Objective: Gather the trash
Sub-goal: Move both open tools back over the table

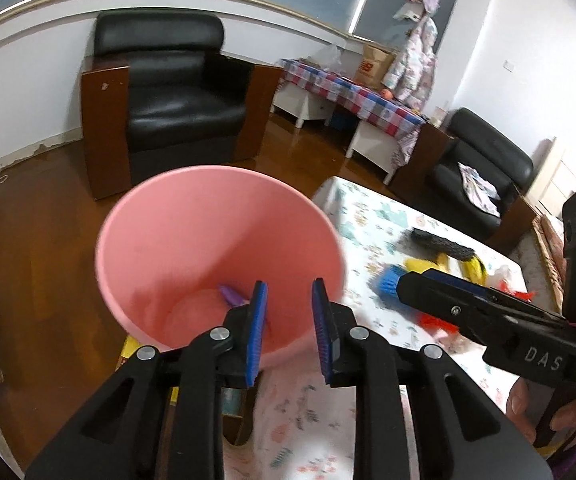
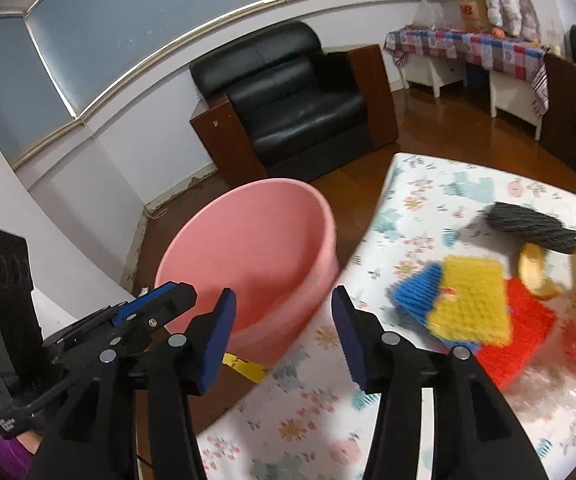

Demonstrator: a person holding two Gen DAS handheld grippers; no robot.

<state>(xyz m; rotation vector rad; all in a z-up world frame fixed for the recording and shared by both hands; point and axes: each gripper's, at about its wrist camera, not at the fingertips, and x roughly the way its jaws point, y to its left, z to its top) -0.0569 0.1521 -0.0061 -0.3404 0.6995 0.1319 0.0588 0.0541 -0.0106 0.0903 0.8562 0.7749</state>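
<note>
bin [image 1: 192, 240] off counter [image 2: 419, 184] edge, floor beyond | left gripper [image 1: 289, 328] jaws apart over bin, purple scrap [image 1: 232, 295] below | right gripper [image 2: 284, 332] jaws apart, empty, mesh pile [image 2: 471, 304] right

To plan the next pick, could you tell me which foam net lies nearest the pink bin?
The blue foam net, leftmost of the pile; yellow and red lie beyond.

Purple scrap [image 1: 232, 295] in the bin [image 1: 192, 216] half hidden behind the left gripper [image 1: 289, 334]. Mesh pieces [image 2: 471, 300] on the table [image 2: 307, 412] smeared by blur, red one [image 2: 527, 320] cut by the frame edge. Yellow item [image 2: 244, 365] under the bin mostly covered.
</note>
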